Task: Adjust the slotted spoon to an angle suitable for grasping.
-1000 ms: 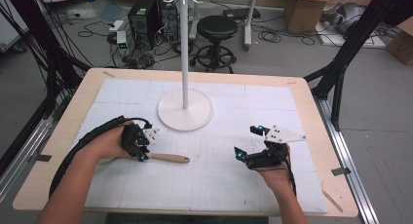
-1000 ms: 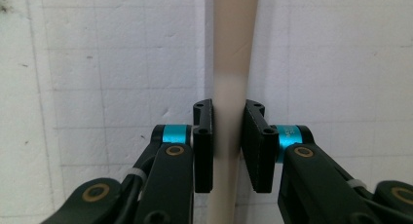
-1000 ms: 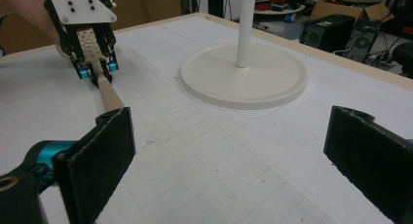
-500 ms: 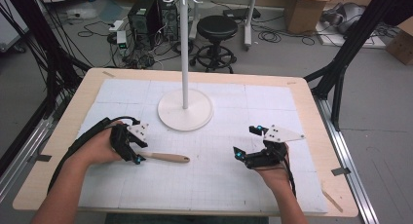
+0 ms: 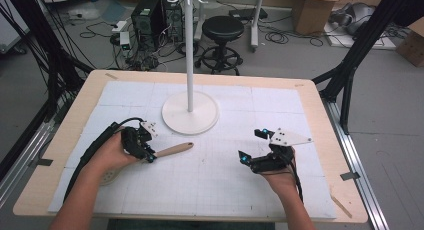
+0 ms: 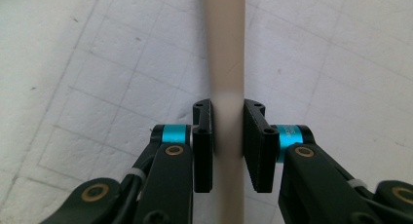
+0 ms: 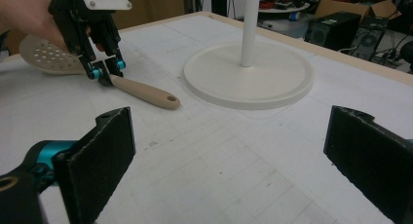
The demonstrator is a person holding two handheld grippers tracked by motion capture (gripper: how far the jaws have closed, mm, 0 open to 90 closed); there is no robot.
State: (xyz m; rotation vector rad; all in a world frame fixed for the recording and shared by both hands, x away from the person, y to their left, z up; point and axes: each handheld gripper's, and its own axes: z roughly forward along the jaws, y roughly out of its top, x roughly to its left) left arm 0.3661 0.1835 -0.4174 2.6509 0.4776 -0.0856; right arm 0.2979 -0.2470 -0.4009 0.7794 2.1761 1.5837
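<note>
High view: left claw pinches slotted spoon's handle

Left claw (image 5: 148, 155) sits at 8 o'clock on the counter (image 5: 310, 97), its jaws pressed onto the beige handle of the slotted spoon (image 5: 172, 150), which lies on the white grid mat (image 5: 225, 180). Right claw (image 5: 248, 146), at 4 o'clock, is spread wide and holds nothing. White stand (image 5: 190, 112) rises at 12 o'clock.

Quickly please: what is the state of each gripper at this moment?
Left gripper: closed on the beige handle of the perforated slotted spoon.
Right gripper: open wide, holding nothing, above the white gridded mat.
</note>
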